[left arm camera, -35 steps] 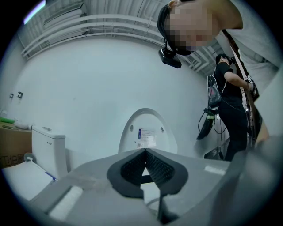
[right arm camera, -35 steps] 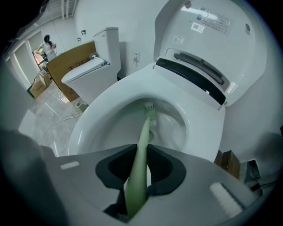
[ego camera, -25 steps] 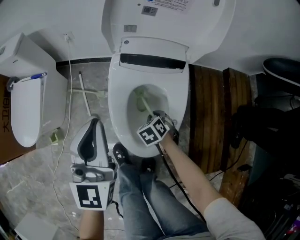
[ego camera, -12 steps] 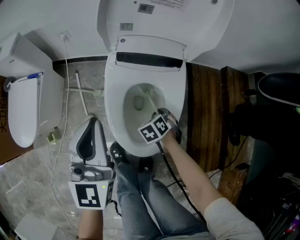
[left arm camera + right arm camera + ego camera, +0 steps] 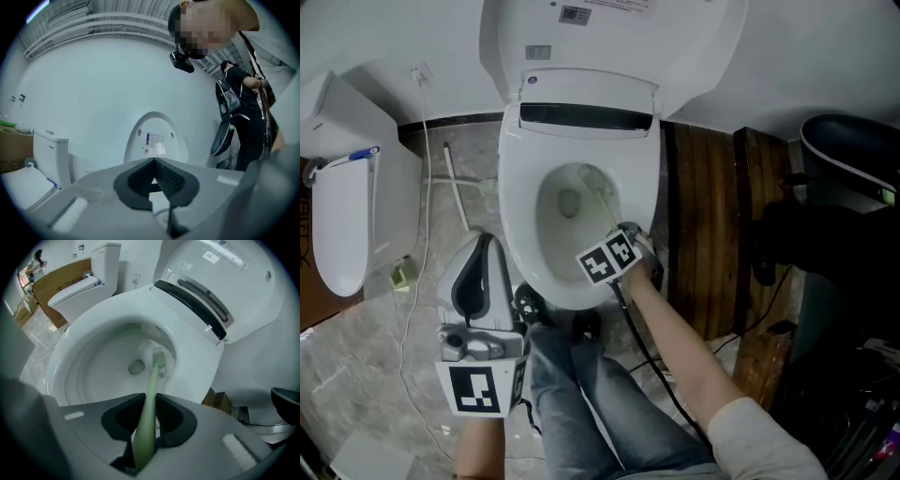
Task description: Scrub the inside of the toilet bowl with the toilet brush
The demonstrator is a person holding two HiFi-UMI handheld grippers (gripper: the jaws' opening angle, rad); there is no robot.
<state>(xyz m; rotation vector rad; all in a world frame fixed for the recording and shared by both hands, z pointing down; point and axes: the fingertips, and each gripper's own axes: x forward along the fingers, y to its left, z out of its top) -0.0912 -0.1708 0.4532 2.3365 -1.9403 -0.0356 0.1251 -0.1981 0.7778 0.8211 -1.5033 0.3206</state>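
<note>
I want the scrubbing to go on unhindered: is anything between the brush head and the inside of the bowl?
Nothing visible does. The right claw is shut on the toilet brush, whose head is down inside the toilet bowl. The lid is raised, clear of it.

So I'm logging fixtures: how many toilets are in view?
2: the toilet with the toilet brush in its bowl; a second toilet at its left, lid down. Others may be hidden.
</note>
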